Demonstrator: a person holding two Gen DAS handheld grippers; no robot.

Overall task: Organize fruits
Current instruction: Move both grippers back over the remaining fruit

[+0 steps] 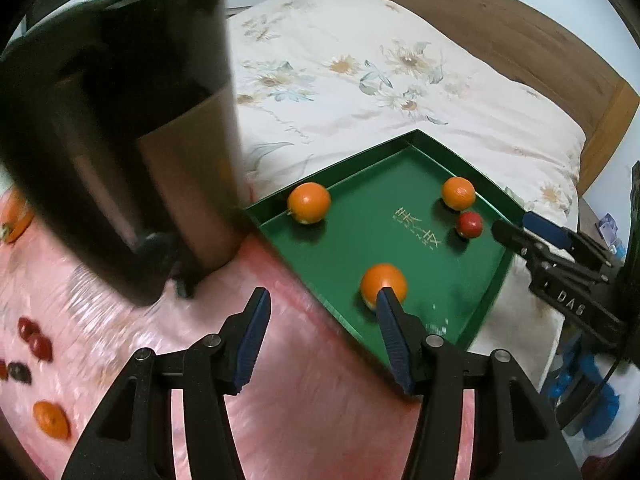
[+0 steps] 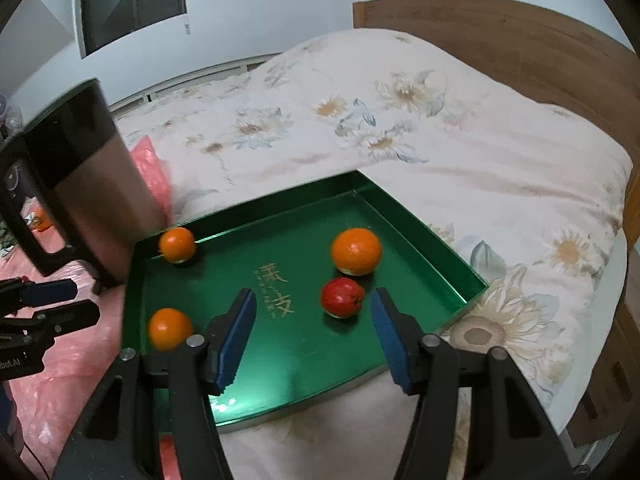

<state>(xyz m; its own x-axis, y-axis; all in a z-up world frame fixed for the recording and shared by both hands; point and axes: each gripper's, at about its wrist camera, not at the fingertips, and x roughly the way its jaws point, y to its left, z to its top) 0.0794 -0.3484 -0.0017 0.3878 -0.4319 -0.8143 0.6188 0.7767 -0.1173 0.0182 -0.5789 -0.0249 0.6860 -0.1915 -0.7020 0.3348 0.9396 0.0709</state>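
While both grippers hang empty above the bed, the loose fruit is where trouble could start. Far left, several oranges point(image 1: 50, 420) and small red fruits point(image 1: 35, 340) lie on the crinkly pink sheet point(image 1: 280, 380), just beside a tall dark kettle point(image 1: 132, 140); an arm swinging back for them could clip it and tip it over.

The left gripper point(image 1: 322, 312) stands part open with nothing between its pads. Further right, the green tray point(image 2: 420, 220) rests on soft floral bedding point(image 2: 440, 120), so its three oranges point(image 2: 356, 251) and one red fruit point(image 2: 342, 297) may roll if the tray is nudged or pressed. The right gripper point(image 2: 314, 326) gapes wide, empty, just short of the red fruit.

Gold characters mark the tray floor, too blurred to read. The right gripper's body reads "DAS"; the left's ends "bot.AI".
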